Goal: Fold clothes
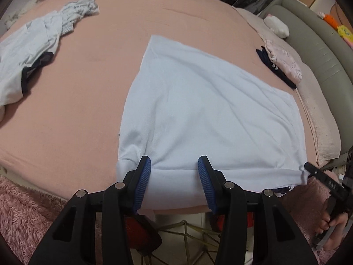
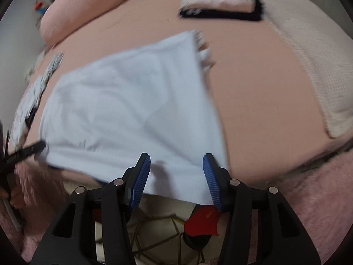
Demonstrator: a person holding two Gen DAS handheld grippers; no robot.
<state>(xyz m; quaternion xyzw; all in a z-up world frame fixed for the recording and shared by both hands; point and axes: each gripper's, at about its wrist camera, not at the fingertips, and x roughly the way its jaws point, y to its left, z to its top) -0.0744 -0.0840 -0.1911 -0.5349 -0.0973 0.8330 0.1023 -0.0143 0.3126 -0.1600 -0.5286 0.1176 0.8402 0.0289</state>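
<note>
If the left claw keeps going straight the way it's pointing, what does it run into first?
Most likely the near edge of the pale blue garment lying flat on the pink bed. The left claw stands open right over that edge, though how far above it is unclear.

The pale blue shirt [image 1: 205, 110] is soft, matt knit cloth with shallow creases, spread on a bed [image 1: 88, 84] covered in a smooth, matt peach sheet. Each tool, left [image 1: 174, 165] and right [image 2: 176, 162], has matt black plastic arms, ribbed blue rubbery pads [image 1: 144, 181] and small shiny metal pins. A fluffy, shaggy pink blanket [image 1: 24, 216] edges the bed, and the grey headboard [image 1: 320, 50] looks like smooth leather with a slight sheen.
</note>
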